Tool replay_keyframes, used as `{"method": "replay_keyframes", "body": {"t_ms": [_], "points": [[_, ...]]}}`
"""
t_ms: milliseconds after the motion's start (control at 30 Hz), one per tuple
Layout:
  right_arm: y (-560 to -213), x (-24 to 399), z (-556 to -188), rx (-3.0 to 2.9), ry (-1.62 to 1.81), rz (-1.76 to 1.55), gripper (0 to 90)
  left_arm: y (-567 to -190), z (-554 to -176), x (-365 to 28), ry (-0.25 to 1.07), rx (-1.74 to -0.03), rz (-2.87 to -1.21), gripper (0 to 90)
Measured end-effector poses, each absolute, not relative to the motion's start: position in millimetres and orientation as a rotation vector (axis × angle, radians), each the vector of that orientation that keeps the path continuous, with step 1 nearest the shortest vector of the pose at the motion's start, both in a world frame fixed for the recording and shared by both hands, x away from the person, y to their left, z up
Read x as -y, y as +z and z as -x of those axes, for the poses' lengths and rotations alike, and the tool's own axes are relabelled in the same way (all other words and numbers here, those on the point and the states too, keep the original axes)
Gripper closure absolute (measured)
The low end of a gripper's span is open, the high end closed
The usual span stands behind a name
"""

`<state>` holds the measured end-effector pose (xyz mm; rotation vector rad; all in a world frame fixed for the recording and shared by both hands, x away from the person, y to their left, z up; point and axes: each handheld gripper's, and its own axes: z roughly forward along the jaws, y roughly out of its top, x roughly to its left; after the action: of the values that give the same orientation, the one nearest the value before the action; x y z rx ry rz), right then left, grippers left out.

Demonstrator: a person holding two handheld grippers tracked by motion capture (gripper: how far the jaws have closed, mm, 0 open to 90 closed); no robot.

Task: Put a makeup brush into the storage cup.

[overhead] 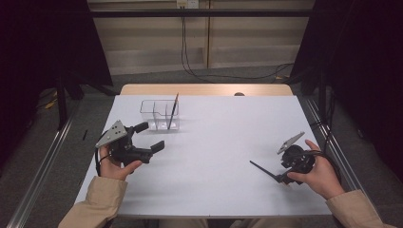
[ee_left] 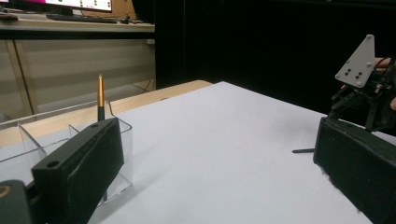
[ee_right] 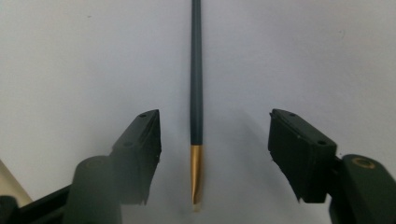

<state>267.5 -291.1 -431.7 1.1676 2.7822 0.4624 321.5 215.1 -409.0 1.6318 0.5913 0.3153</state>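
Observation:
A dark stick with a gold end [ee_right: 196, 93] lies flat on the white table [overhead: 214, 156]. My right gripper [ee_right: 213, 116] points down over it, jaws open on either side of the gold end with clear gaps to the pads. In the high view the right gripper [overhead: 285, 175] sits at the right front, and the stick [overhead: 263, 170] pokes out to its left. A second such stick [overhead: 173, 111] leans upright in a clear divided box [overhead: 147, 102]. My left gripper [overhead: 151, 136] is held level just in front of that box, open and empty.
In the left gripper view the clear box [ee_left: 23, 140] is close on the left with its stick [ee_left: 100, 98], and the right gripper [ee_left: 369, 93] is far across the table. A wooden strip [overhead: 204, 89] borders the table's far edge. Dark curtains hang at both sides.

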Motion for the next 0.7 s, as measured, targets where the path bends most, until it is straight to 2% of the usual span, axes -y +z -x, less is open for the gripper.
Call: {"method": "replay_keyframes", "body": {"t_ms": [100,167,567,700], "points": [[-432.2,289.9,-267.8,-2.789,0.448,-1.156,40.1,-408.8,-321.7,-215.8,0.318,-0.591,-1.63,1.5],[-433.0,289.3,-267.9,-2.803,0.428,-1.142,45.8,-408.3,-321.3,-215.8,0.314,-0.597,-1.625,1.5],[-441.5,285.4,-266.8,-2.856,0.341,-1.141,62.3,-408.7,-321.5,-215.4,0.312,-0.595,-1.626,1.5],[-443.5,284.6,-266.4,-2.866,0.338,-1.15,70.7,-408.5,-322.5,-216.8,0.313,-0.595,-1.625,1.5]]}}
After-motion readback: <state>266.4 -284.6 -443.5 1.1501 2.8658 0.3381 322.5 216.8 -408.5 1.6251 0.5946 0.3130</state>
